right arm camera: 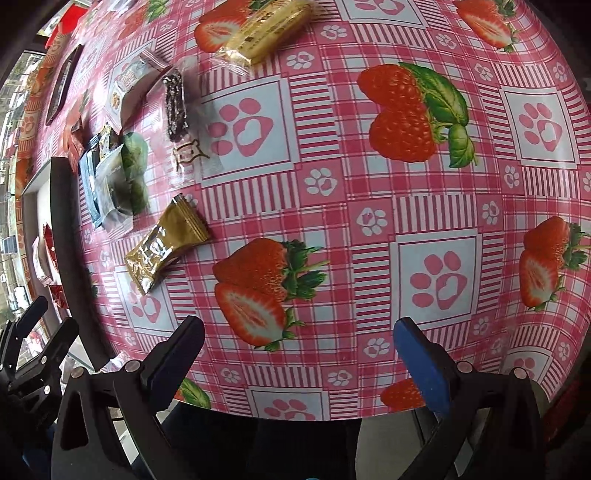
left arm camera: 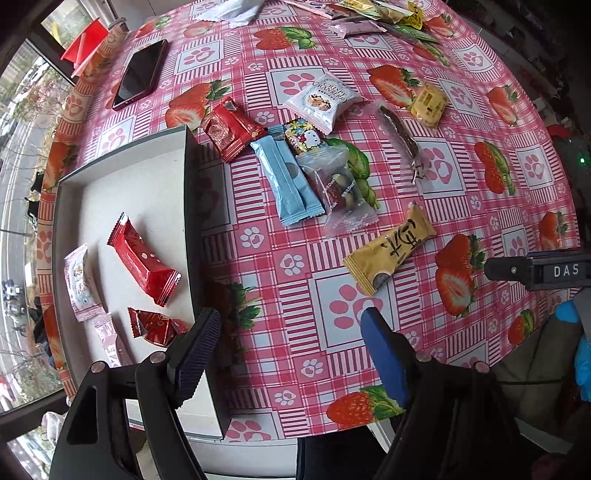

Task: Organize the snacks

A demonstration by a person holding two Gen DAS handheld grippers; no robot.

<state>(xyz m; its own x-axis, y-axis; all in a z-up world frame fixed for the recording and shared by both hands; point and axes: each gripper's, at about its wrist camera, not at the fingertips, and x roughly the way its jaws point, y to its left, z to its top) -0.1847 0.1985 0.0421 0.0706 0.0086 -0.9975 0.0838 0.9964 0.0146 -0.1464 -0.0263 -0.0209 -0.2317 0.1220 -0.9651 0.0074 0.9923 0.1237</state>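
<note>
A white box (left arm camera: 147,177) with dark walls sits at the table's left and holds a long red packet (left arm camera: 142,260), a small red packet (left arm camera: 157,326) and pale packets (left arm camera: 81,282). Loose snacks lie on the strawberry tablecloth: a gold packet (left arm camera: 391,249), a blue packet (left arm camera: 288,181), a clear packet (left arm camera: 340,192), a red packet (left arm camera: 231,129), a white cranberry packet (left arm camera: 321,99). My left gripper (left arm camera: 291,328) is open and empty beside the box's near wall. My right gripper (right arm camera: 299,339) is open and empty above bare cloth, the gold packet (right arm camera: 166,243) to its left.
A dark phone (left arm camera: 142,74) lies at the far left. A dark snack in clear wrap (left arm camera: 400,138) and a yellow packet (left arm camera: 430,103) lie further out. More packets (left arm camera: 373,14) pile at the far edge. The table's near edge (right arm camera: 295,415) is just below my right gripper.
</note>
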